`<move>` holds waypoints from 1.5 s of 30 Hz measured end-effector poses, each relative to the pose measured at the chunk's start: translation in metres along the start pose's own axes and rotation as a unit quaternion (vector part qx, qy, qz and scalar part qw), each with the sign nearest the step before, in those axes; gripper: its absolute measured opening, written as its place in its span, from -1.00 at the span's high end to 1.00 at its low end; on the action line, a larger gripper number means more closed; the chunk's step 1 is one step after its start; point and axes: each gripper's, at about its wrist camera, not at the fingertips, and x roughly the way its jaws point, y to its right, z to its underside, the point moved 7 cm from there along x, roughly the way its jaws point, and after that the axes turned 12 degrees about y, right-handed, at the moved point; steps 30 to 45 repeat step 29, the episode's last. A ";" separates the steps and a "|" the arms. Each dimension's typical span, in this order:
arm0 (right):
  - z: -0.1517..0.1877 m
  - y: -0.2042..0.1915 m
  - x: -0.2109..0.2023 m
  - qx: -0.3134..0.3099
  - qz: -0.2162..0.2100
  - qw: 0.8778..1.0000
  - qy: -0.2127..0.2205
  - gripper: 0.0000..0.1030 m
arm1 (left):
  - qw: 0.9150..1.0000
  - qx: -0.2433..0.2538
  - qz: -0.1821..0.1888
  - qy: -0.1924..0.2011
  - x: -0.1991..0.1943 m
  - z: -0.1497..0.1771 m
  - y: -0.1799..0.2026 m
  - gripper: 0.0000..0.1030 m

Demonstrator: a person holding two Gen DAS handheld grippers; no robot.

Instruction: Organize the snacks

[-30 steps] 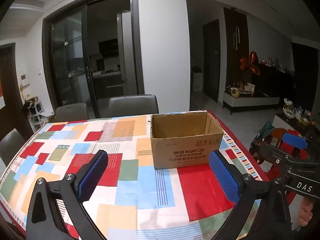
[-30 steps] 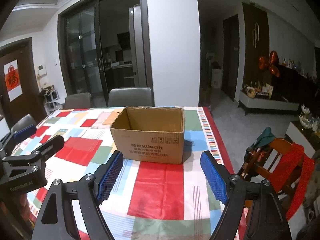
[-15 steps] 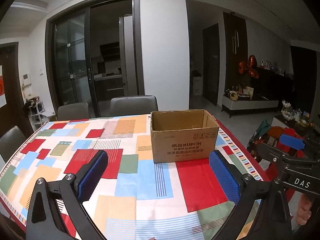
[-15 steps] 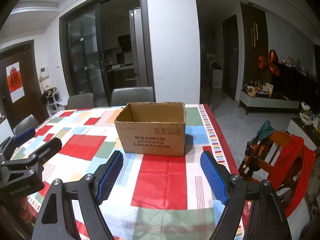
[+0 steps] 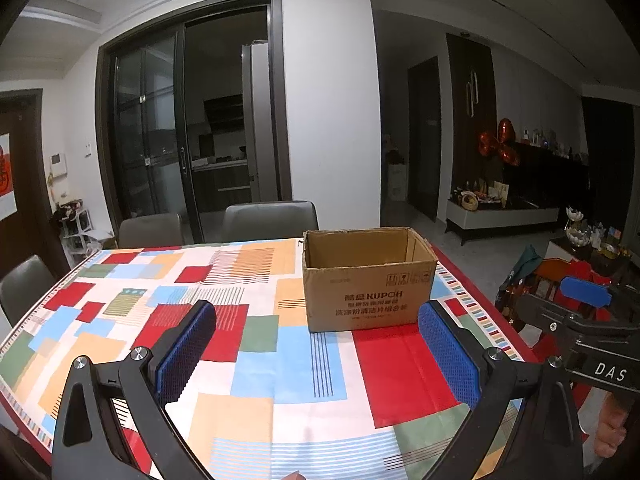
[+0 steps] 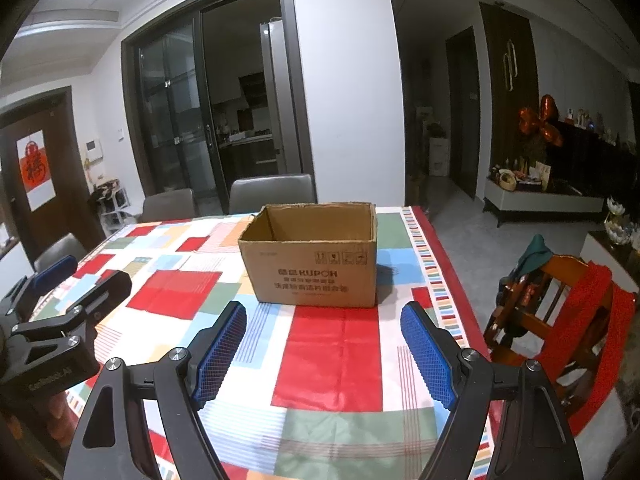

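Cardboard box (image 5: 368, 276) open-topped, upright on the patchwork tablecloth (image 5: 256, 360), toward the right edge of the table, ahead of both grippers; looks empty as far as the visible inner walls show. No snacks visible anywhere. Left gripper (image 5: 316, 354) and right gripper (image 6: 323, 354) both spread wide, nothing between the pads, hovering over the near tablecloth, well short of the box. Looks like setup stage, no item picked. Next move probably needs locating snacks outside current views, then a grasp. Versus a second ago: box sits farther off and higher in both views, its inside less visible; jaw spread unchanged.
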 end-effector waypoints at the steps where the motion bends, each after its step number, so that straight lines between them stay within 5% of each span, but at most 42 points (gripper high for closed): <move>1: -0.001 0.000 -0.002 -0.002 0.002 1.000 0.003 -0.56 | 1.000 0.000 0.000 0.000 -0.001 0.000 0.001 -1.00; 45: 0.003 0.000 -0.011 -0.006 0.007 1.000 0.013 -0.56 | 1.000 -0.004 0.010 -0.006 -0.004 0.003 0.003 -1.00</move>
